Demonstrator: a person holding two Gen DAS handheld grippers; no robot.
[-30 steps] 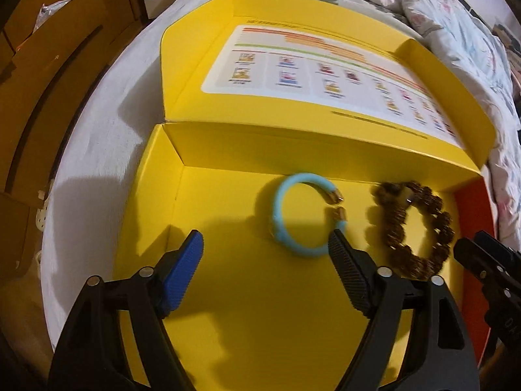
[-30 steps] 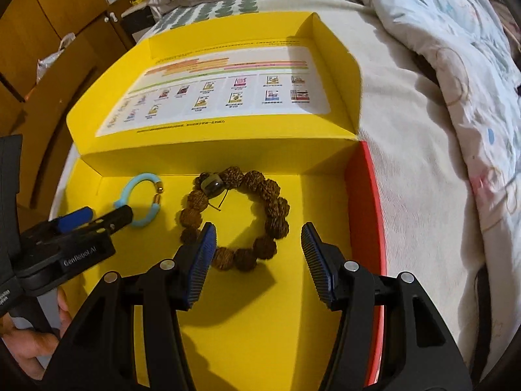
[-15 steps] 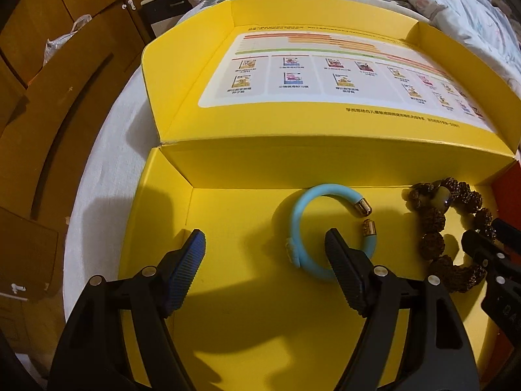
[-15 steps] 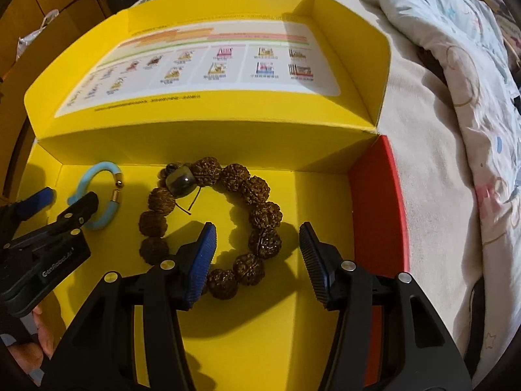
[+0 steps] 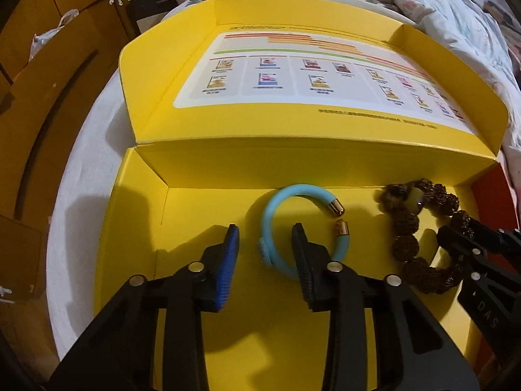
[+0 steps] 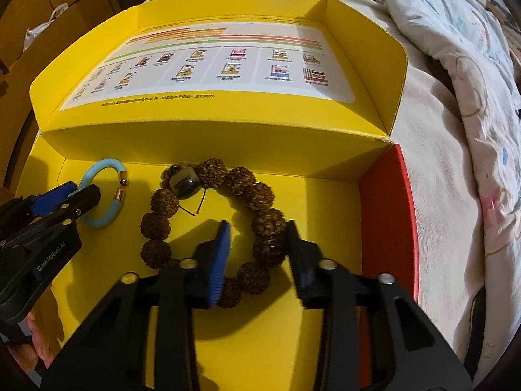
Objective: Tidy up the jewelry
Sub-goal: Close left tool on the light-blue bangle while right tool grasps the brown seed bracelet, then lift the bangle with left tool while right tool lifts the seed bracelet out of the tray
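Note:
A light blue open bangle [image 5: 289, 202] with gold end caps lies on the floor of an open yellow box [image 5: 195, 293]. My left gripper [image 5: 265, 238] is open, its fingers straddling the bangle's left side, apart from it. A brown beaded bracelet [image 6: 241, 176] with one dark large bead lies to the right of the bangle; it also shows in the left wrist view [image 5: 403, 244]. My right gripper [image 6: 257, 234] is open, its fingers either side of the bracelet's right beads. The bangle also shows in the right wrist view [image 6: 101, 166].
The box lid [image 5: 309, 75] lies open behind, with a printed sheet inside. The box's right wall [image 6: 384, 211] is red. The box rests on a bed with a white sheet [image 6: 439, 179] and a patterned duvet [image 6: 456, 32]. Wooden cabinets [image 5: 42, 75] stand at the left.
Both grippers have moved forward and down into the box. Their jaws have narrowed, the left around the bangle's side, the right around the bracelet's right beads. The jewelry has not moved.

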